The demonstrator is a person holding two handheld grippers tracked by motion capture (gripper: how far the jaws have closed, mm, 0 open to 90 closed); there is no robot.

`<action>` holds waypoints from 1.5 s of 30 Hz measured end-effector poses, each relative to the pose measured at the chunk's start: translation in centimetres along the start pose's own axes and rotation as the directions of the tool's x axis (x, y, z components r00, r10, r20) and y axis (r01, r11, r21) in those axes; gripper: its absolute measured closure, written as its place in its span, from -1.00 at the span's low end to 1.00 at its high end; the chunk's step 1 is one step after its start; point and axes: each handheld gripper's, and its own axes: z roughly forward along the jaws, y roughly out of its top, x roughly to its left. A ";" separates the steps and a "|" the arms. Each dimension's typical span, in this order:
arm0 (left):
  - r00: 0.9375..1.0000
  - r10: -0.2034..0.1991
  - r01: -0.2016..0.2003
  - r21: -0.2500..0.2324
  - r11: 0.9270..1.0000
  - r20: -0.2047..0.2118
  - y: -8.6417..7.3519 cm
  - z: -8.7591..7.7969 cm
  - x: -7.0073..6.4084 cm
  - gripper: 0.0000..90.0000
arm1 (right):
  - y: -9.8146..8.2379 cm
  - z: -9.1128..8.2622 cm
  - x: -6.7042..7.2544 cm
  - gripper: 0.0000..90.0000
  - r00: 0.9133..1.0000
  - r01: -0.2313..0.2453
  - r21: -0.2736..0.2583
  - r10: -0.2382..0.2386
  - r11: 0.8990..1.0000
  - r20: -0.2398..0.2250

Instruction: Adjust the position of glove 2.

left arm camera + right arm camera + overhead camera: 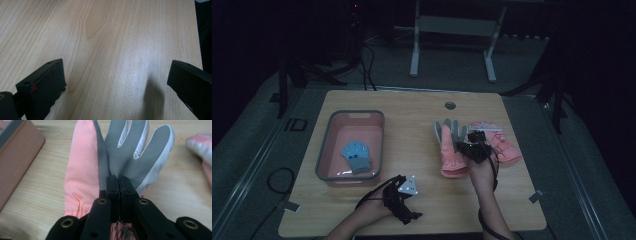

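A pink glove with a grey grippy palm (125, 152) rises just past my right gripper (117, 181), whose jaws are closed together on its lower palm. From above, this glove (451, 145) lies right of the table's centre, with the right gripper (474, 147) at its right edge. A second pink glove (499, 142) lies beside it, farther right. Near the front edge my left gripper (407, 212) rests over bare wood. In its own view the left gripper (116, 77) stands open with nothing between its jaws.
A pink bin with a grey rim (324, 150) stands on the left of the table and holds a small blue glove (357, 156). A corner of the bin (17, 152) appears at the left of the right gripper view. A round hole (450, 105) sits near the far edge.
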 end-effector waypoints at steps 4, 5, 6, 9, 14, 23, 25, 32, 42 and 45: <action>1.000 0.004 -0.004 0.000 1.000 0.001 0.0 0.0 0.0 -0.96 | -1.6 0.1 0.6 0.95 0.999 -0.050 0.004 0.050 0.999 -0.002; 1.000 0.007 -0.007 0.001 1.000 0.000 0.0 0.0 0.0 -0.96 | -1.9 0.2 0.7 0.95 0.999 -0.042 0.007 0.042 0.999 0.001; 1.000 0.007 -0.007 0.001 1.000 0.000 0.0 0.0 0.0 -0.96 | -1.9 0.2 0.7 0.95 0.999 -0.042 0.007 0.042 0.999 0.001; 1.000 0.010 -0.010 0.002 1.000 -0.001 0.0 0.0 -0.1 -0.96 | -2.6 0.6 1.3 0.95 0.999 -0.047 0.017 0.047 0.999 0.001; 1.000 0.007 -0.007 -0.001 1.000 -0.001 0.0 0.0 -0.1 -0.96 | -3.9 2.2 1.3 0.95 0.999 -0.038 0.056 0.036 0.998 0.030; 1.000 0.010 -0.010 0.001 1.000 -0.004 0.0 0.1 -0.1 -0.96 | -4.6 2.9 1.1 0.74 0.999 -0.021 0.056 0.019 0.998 0.037; 1.000 0.011 -0.011 0.002 1.000 -0.003 0.0 0.1 -0.1 -0.96 | -4.4 2.4 1.2 0.61 0.999 0.030 0.055 -0.032 0.998 0.030; 1.000 0.014 -0.014 0.005 1.000 -0.004 0.0 0.1 0.1 -0.96 | -2.1 -1.2 -2.5 0.56 0.981 0.188 -0.018 -0.186 0.982 0.050; 1.000 0.007 -0.007 0.002 1.000 -0.005 -0.1 0.1 0.2 -0.96 | 0.3 -2.3 -11.9 0.57 0.950 0.293 0.011 -0.292 0.956 0.112; 1.000 0.003 -0.003 -0.003 1.000 -0.002 -0.1 0.0 0.3 -0.96 | 0.8 -2.1 -14.5 0.51 0.960 0.265 0.002 -0.264 0.964 0.094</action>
